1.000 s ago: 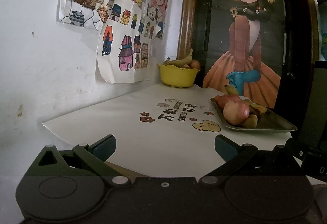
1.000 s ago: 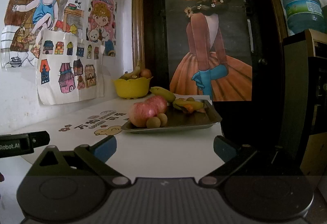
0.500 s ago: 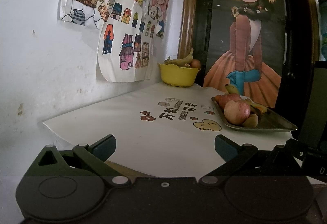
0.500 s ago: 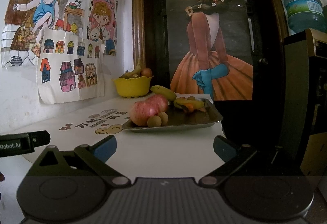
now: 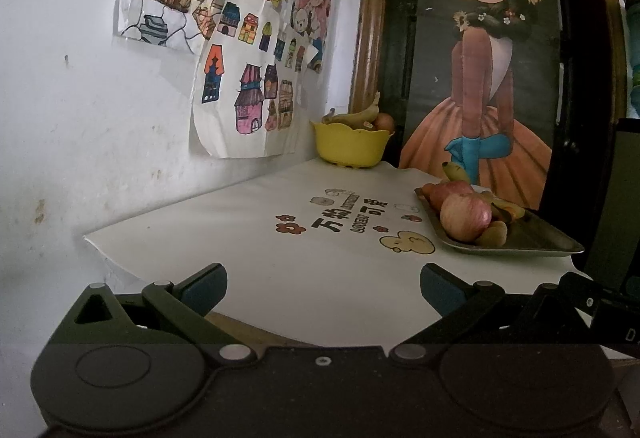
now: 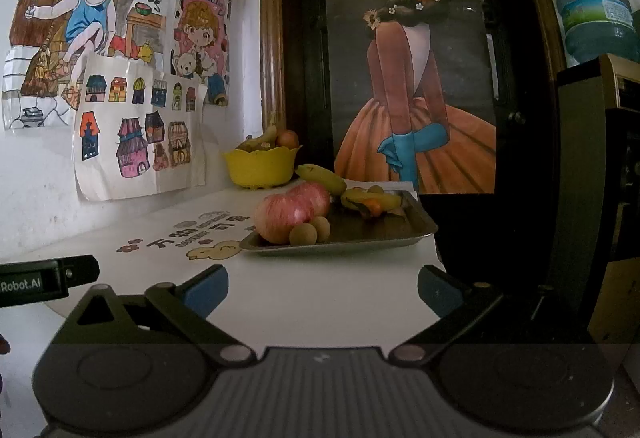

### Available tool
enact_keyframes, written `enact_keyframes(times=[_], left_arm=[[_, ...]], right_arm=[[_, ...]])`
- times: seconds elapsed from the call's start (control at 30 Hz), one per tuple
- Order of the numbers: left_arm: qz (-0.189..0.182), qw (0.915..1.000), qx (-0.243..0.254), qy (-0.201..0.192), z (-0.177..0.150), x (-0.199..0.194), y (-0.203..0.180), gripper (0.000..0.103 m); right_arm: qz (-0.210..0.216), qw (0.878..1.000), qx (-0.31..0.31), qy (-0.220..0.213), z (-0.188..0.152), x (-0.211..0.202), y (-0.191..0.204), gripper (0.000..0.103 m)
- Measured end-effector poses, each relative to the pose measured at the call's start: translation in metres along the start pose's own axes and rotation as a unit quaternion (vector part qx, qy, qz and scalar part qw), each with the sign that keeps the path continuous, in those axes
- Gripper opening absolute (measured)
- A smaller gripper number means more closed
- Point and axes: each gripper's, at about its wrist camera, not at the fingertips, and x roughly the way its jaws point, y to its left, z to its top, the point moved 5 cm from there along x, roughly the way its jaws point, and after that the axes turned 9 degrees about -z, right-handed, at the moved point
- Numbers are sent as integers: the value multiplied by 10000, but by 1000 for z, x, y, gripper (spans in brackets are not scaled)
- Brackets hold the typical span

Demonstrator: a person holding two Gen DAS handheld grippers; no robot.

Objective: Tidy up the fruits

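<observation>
The left gripper [image 5: 323, 288] hangs over the near edge of the white table [image 5: 248, 238] with its blue-padded fingers [image 5: 202, 284] spread wide and nothing between them. The right gripper [image 6: 322, 288] is likewise spread and empty, hovering above the table's near right part, with the left unit's black body showing at the left border of its view. Ahead of the right gripper, along the table's right edge, sits a metal tray [image 6: 360, 242] that holds the loose fruit: a large red apple [image 6: 294, 212] at the tray's near left corner, two small brown round fruits [image 6: 304, 234] touching its front, a banana [image 6: 322, 176] behind the apple, and a jumble of yellow and orange pieces [image 6: 372, 200] toward the tray's far side. At the table's far edge, against the wall and beside the wooden frame, stands a yellow bowl [image 5: 350, 146] that already contains a banana and a reddish round fruit. Printed characters and cartoon figures [image 5: 348, 216] mark the table top between the bowl and the tray. Coloured drawings [image 6: 132, 142] hang on the white wall to the left, and a tall poster of a girl in an orange dress [image 6: 416, 78] stands behind the tray.
</observation>
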Motion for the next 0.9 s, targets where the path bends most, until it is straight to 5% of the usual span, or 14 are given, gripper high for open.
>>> enact_keyframes(times=[0.9], left_arm=[[-1, 10000, 0, 14, -1, 1, 0, 102]], right_arm=[[-1, 10000, -5, 30, -3, 1, 1, 103]])
